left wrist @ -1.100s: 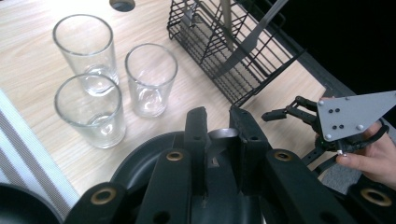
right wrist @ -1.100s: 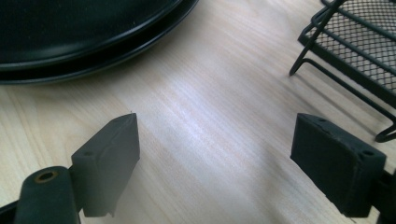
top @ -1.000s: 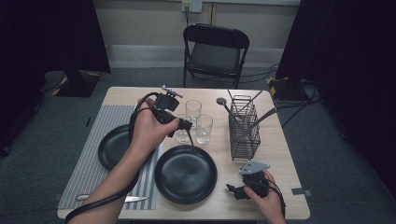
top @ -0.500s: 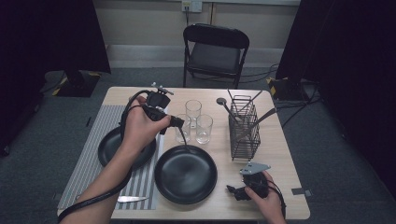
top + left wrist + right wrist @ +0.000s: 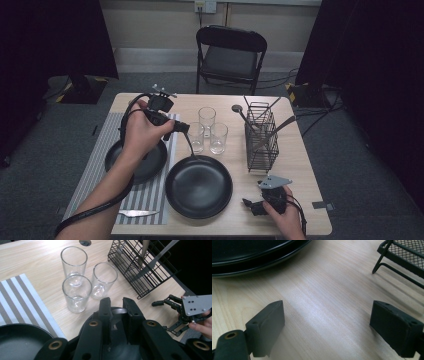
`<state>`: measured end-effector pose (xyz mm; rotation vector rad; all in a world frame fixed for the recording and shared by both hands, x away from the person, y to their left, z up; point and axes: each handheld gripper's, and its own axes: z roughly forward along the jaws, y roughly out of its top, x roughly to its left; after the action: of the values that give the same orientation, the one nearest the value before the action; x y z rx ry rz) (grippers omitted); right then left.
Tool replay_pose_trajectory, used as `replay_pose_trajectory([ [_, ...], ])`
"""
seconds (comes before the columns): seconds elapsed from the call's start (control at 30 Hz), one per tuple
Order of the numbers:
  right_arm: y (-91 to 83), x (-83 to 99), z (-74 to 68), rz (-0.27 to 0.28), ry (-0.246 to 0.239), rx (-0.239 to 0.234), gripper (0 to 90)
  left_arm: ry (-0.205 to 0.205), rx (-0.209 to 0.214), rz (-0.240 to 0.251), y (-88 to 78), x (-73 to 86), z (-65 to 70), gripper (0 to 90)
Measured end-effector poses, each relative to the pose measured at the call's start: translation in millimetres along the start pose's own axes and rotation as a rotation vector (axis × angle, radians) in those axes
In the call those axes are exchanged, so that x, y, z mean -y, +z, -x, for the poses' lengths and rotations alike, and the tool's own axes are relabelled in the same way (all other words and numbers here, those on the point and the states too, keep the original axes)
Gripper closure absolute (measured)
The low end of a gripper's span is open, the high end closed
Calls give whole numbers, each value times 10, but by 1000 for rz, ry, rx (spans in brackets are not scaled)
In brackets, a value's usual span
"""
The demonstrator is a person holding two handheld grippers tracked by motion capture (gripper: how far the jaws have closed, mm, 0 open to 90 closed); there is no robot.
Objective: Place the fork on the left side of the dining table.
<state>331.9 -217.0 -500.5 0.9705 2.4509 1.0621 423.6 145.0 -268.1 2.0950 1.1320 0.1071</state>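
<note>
**A:** Wooden table point(image 5: 295, 150), dark room, folding chair behind it. Where is the load?

**B:** In the left gripper point(image 5: 182, 127). Its jaws stand narrow and are clamped on one end of a thin metal utensil point(image 5: 190, 146). I can't tell whether it is a spoon or a fork.

**A:** Orientation?

**B:** The long axis is close to upright. The free end hangs over the far rim of the nearer black plate point(image 5: 199, 186), just beside the glasses point(image 5: 196, 136).

**A:** And the likely destination?

**B:** I'd say the striped placemat point(image 5: 150, 195), where a knife point(image 5: 137, 213) already lies. It is to the left of the gripper and nearer the person.

**A:** Other hand?

**B:** The right gripper point(image 5: 250, 206) rests low at the table's near right corner with its jaws wide and empty. It is well apart, so the left hand is nearer.
</note>
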Motion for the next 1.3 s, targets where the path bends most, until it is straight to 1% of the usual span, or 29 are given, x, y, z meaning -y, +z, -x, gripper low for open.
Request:
replay_pose_trajectory([
  [0.23,-1,0,-1,-1,0,2,115,-14,0,8,-56,-3,-73,780],
  [0.27,0,0,-1,0,1,1,115,-12,-5,3,-67,-5,-86,780],
  [0.37,-1,0,-1,-1,0,1,115,-24,-9,9,-91,-5,-131,780],
  [0.6,0,0,0,0,0,0,115,-36,-21,9,-112,20,-257,780],
  [0.63,0,0,0,1,1,0,115,-39,-27,9,-115,22,-271,780],
  [0.67,0,0,0,0,0,0,115,-44,-22,11,-122,23,-290,780],
  [0.7,-1,0,-1,0,1,0,115,-49,-26,12,-131,23,-305,780],
  [0.77,-1,0,-1,-1,2,0,115,-48,-30,10,-146,21,-342,780],
  [0.87,-1,1,0,-1,1,-1,115,-59,-37,18,-165,21,-400,780],
  [0.93,-2,0,0,-2,0,0,115,-62,-42,14,-177,23,-443,780],
  [0.97,-1,1,0,-1,1,-1,115,-71,-39,20,-178,27,-463,780],
  [1.07,-2,0,0,-2,0,0,115,-77,-45,20,-179,33,-520,780],
  [1.13,-2,0,0,-2,0,0,115,-74,-64,21,-180,35,-554,780],
  [1.23,-3,0,0,-2,0,0,115,-81,-70,23,-180,34,-607,780],
  [1.3,-2,0,1,-2,0,0,115,-84,-65,20,-172,30,-639,780],
])
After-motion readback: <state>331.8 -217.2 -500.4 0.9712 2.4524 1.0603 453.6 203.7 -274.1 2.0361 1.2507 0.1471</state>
